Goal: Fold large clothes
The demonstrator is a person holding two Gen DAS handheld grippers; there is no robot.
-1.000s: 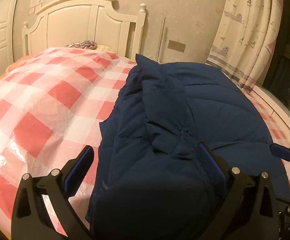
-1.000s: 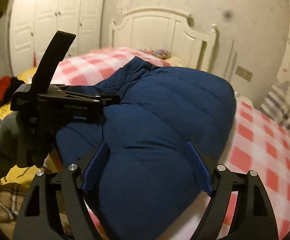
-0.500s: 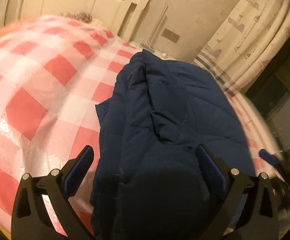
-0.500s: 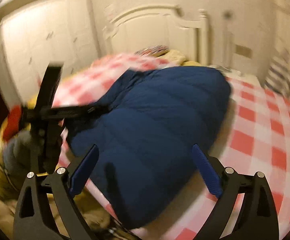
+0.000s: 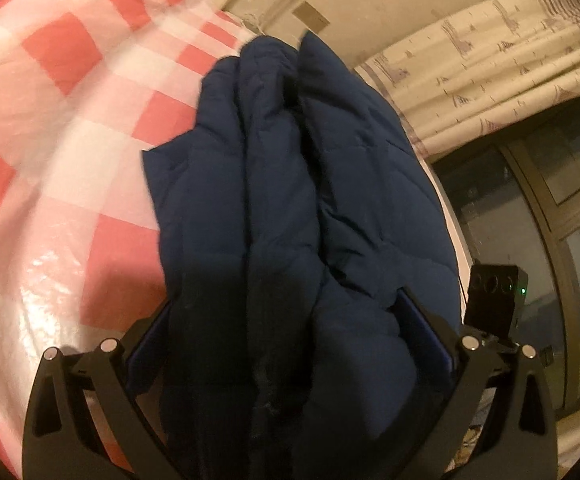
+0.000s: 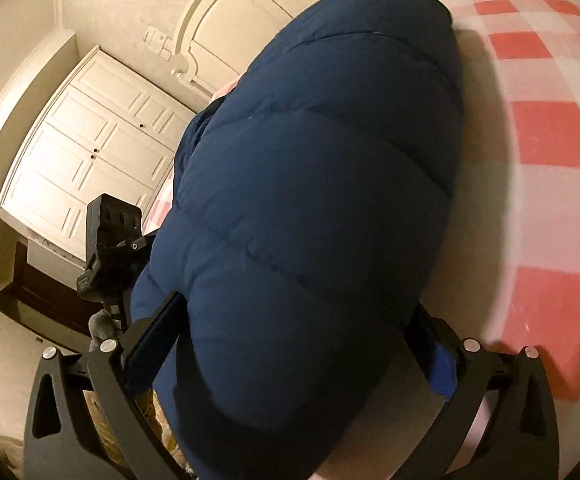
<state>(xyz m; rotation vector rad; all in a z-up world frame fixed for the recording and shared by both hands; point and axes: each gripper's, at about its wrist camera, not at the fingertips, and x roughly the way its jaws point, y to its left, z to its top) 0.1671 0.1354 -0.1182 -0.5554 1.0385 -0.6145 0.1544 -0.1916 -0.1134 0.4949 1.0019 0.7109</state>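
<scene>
Where the left claw [image 5: 290, 336] reaches forward in its own view, its two black fingers stand wide apart with the bunched near end of the navy quilted jacket [image 5: 290, 184] filling the gap between them; the blue pads [image 5: 424, 322] lie against the fabric on either side, but whether they press it or merely flank it I cannot tell; the right claw [image 6: 290, 344] shows the same stance in its view, fingers spread wide around the puffy bulk of the jacket [image 6: 322, 184], the right-hand blue pad [image 6: 442, 372] just beside the cloth, and a firm hold cannot be made out there either; from the claws outward, the jacket stretches away in long folds across the bed [image 5: 70, 128], lying on the red-and-white checked cover [image 6: 550, 140], which has a glossy sheen close to the left claw; in the left wrist view the other gripper's black camera block [image 5: 494, 300], with a small green light, shows just right of the jacket; in the right wrist view the left gripper's black body [image 6: 110, 248] shows at the jacket's left edge; beyond the bed stand a white headboard [image 6: 226, 32], a white wardrobe [image 6: 90, 152], a patterned pale curtain [image 5: 490, 64] and a dark window [image 5: 530, 208].
</scene>
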